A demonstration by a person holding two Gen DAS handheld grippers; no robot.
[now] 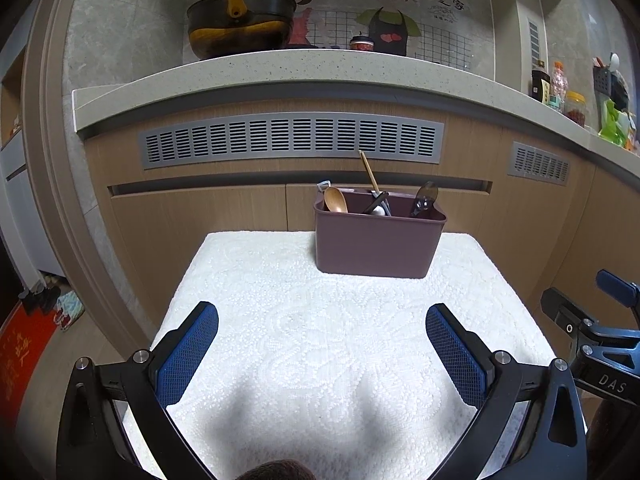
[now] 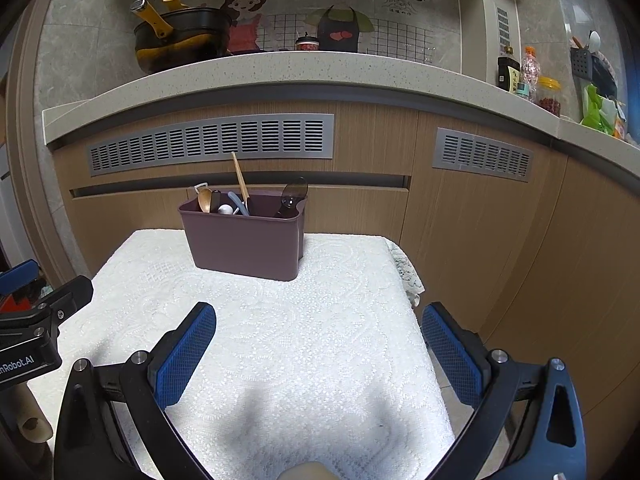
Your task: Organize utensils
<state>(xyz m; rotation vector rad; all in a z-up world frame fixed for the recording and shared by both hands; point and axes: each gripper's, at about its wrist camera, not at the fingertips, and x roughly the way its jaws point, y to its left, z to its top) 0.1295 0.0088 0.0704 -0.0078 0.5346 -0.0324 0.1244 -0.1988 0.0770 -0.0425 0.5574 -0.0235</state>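
You hold both grippers low over the near half of the white cloth (image 1: 320,340), each with its blue fingers spread wide apart and nothing between them. The left gripper (image 1: 322,332) sits squarely over the middle of the cloth; the right gripper (image 2: 319,330) sits toward the cloth's right edge, and each shows at the rim of the other's view, so they are side by side and apart.

The brown bin (image 1: 378,240) stands upright at the far side of the cloth, close to the cupboard front (image 1: 200,208). The utensils are already in it: a wooden spoon (image 1: 335,199) leans at the left end, a long wooden handle (image 1: 369,172) rises near the middle among some pale and dark pieces I cannot name, and a dark spoon (image 1: 425,196) stands at the right end. They stand handle-down or bowl-up as they fell, resting against the walls.

Nothing lies loose on the cloth, so the sorting looks finished, and your empty grippers well back from the bin fit that.
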